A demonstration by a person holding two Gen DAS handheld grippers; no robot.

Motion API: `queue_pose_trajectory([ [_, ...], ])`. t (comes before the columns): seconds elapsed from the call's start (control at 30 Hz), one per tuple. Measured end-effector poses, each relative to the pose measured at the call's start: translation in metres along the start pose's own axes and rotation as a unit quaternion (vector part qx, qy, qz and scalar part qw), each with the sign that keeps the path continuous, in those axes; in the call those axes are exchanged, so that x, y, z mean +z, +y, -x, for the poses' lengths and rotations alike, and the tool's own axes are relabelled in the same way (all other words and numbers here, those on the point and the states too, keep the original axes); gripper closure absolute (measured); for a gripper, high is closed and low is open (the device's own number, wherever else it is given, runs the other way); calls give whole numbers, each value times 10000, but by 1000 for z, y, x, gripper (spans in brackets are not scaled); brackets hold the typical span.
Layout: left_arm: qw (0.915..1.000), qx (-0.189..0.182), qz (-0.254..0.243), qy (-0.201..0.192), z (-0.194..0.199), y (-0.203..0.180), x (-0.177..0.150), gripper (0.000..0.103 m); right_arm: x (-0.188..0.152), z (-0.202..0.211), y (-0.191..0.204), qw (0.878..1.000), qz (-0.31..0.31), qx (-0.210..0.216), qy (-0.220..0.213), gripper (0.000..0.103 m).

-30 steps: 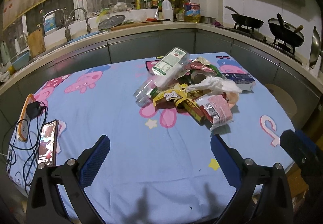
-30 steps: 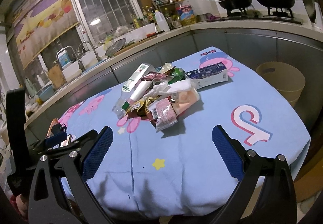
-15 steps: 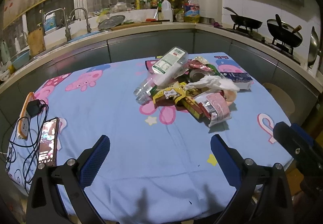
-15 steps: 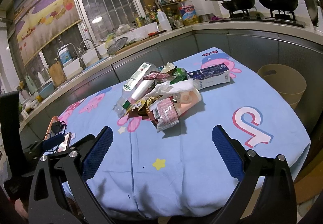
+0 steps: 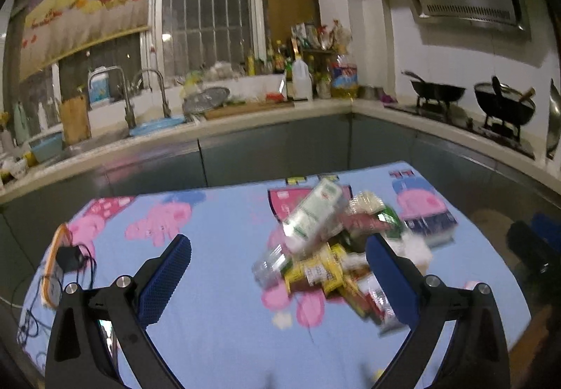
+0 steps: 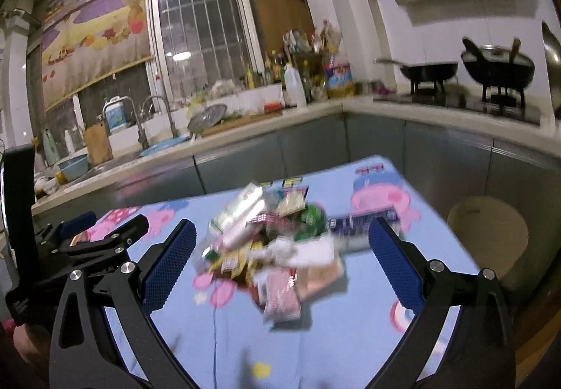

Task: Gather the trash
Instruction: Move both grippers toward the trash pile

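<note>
A blurred pile of trash [image 5: 333, 248] lies on the blue cartoon tablecloth [image 5: 217, 319]: a clear plastic bottle with a green label [image 5: 312, 217], wrappers, tissue and a dark blue carton [image 5: 431, 227]. The pile also shows in the right wrist view [image 6: 277, 248]. My left gripper [image 5: 278, 280] is open and empty, above the table short of the pile. My right gripper [image 6: 282, 269] is open and empty, facing the pile. A round beige bin [image 6: 489, 234] stands beside the table at the right.
A phone and a power strip with cables [image 5: 59, 269] lie at the table's left edge. The left gripper shows in the right wrist view [image 6: 87, 248]. A kitchen counter with sink [image 5: 140, 129] and woks [image 5: 505, 105] wraps behind the table.
Both cameras have tilted up and moved closer over the table, so the pile sits lower between the fingers and more wall shows. Both grippers stay open; the pile has not moved.
</note>
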State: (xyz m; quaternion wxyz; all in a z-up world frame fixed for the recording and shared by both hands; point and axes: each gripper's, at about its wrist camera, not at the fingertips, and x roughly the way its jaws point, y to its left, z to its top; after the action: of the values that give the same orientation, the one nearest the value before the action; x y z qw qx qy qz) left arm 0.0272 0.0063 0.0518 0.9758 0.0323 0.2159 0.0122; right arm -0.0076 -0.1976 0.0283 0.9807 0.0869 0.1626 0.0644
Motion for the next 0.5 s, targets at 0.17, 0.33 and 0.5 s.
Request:
queue_pose_trajectory([
  [0.17,9999,25,46,-141,-11,2,19,4,21,-10,1,9999,75,-60,-143,6],
  [0.33,9999,-19,44,-133,-20,3,22,4,27,-23,4,9997,166,-134,-79,6],
  [0.5,9999,-47,94,13,-33,5,21,4,23,-36,4,9996,212,-167,80,6],
])
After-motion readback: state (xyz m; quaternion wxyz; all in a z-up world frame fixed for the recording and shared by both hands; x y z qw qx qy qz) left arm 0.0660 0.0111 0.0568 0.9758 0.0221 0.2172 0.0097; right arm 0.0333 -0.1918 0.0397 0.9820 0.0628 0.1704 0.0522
